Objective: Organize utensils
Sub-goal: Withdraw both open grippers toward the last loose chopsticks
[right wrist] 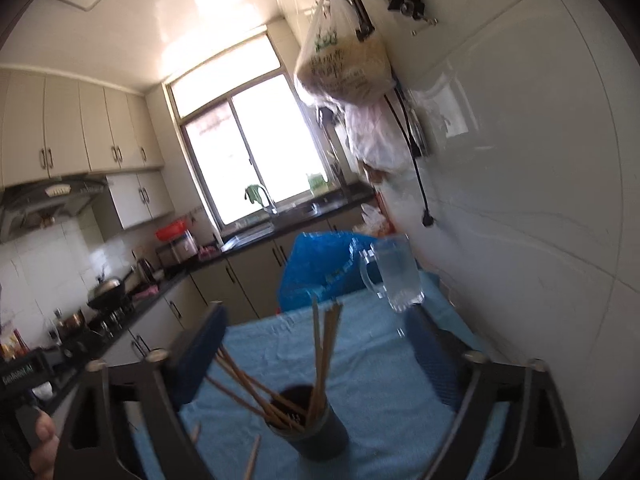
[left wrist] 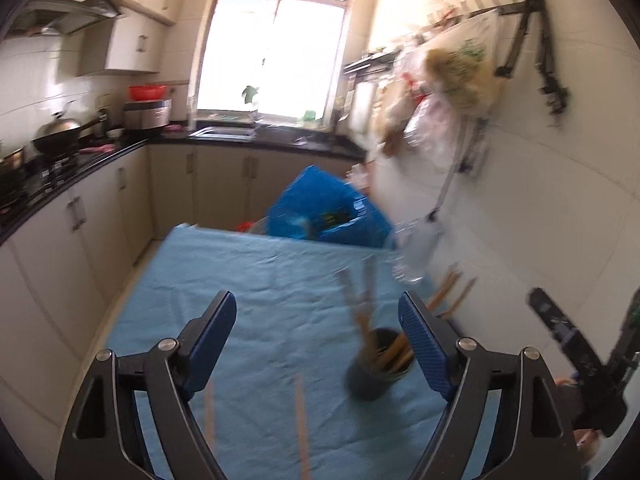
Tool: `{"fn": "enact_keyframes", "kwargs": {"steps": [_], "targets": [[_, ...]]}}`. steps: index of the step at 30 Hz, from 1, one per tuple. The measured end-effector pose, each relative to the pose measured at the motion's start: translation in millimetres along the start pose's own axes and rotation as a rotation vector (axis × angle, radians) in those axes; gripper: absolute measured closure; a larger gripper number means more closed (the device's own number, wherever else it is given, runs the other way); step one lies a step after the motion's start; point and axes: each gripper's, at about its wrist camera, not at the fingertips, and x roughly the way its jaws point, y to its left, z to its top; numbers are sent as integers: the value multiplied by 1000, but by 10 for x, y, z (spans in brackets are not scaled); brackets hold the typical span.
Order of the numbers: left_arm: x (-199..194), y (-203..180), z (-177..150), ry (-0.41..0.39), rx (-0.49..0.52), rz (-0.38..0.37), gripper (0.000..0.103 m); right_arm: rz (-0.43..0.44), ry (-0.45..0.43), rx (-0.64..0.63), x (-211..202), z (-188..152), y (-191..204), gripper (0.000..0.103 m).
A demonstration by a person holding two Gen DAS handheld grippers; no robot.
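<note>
A dark cup (left wrist: 376,372) holding several wooden chopsticks (left wrist: 366,320) stands on the blue cloth (left wrist: 240,280), just inside the right finger of my left gripper (left wrist: 316,320), which is open and empty. Two loose chopsticks (left wrist: 300,420) lie on the cloth below it, and more chopsticks (left wrist: 448,292) rest by the wall. In the right wrist view the same cup (right wrist: 320,428) and its chopsticks (right wrist: 324,344) sit low between the fingers of my right gripper (right wrist: 316,344), open and not touching them. A loose chopstick (right wrist: 252,456) lies beside the cup.
A clear glass mug (right wrist: 396,272) stands at the cloth's far right by the white wall, with a blue plastic bag (right wrist: 316,268) behind the table. Counters, a stove and a sink run along the left and back. The other gripper (left wrist: 580,360) is at the right edge.
</note>
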Motion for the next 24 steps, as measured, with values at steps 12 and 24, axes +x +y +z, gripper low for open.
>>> {"fn": "enact_keyframes", "kwargs": {"steps": [12, 24], "targets": [[582, 1113, -768, 337, -179, 155, 14, 20, 393, -62, 430, -877, 267, 1], [1172, 1438, -993, 509, -191, 198, 14, 54, 697, -149, 1164, -1461, 902, 22]]}}
